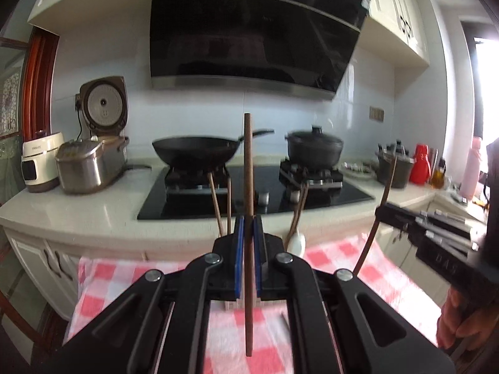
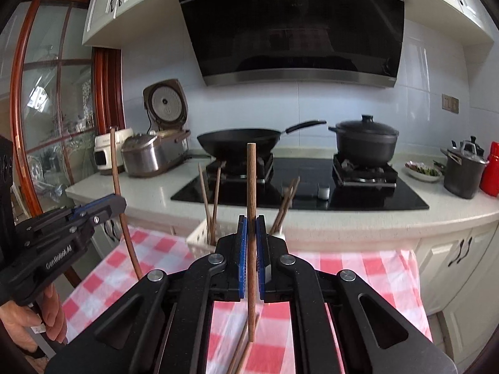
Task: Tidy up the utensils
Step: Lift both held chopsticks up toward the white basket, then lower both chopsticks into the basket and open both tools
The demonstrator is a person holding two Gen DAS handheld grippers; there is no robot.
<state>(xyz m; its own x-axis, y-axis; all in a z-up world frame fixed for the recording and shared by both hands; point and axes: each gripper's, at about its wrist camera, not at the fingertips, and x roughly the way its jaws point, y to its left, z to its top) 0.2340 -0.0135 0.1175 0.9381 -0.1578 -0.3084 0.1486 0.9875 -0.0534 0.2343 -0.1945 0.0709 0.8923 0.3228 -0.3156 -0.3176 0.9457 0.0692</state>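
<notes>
My left gripper [image 1: 248, 218] is shut on an upright brown chopstick [image 1: 248, 155] above the red-checked cloth [image 1: 109, 283]. My right gripper [image 2: 251, 218] is shut on another upright chopstick [image 2: 251, 180]. Each gripper also shows at the edge of the other's view, the right gripper [image 1: 388, 213] and the left gripper [image 2: 106, 205], each with its stick. Beyond the jaws stands a white slotted basket [image 2: 197, 240] with several chopsticks [image 2: 209, 199] and a white spoon [image 1: 296, 243] in it. Loose chopsticks [image 2: 240, 350] lie on the cloth below.
Behind the clothed table runs a pale counter [image 2: 149, 193] with a black hob [image 2: 358, 201], a wok [image 2: 237, 141], a lidded pot [image 2: 366, 143], rice cookers [image 2: 146, 155] on the left and a grey pot [image 2: 464, 174] and red bottle [image 2: 492, 168] on the right.
</notes>
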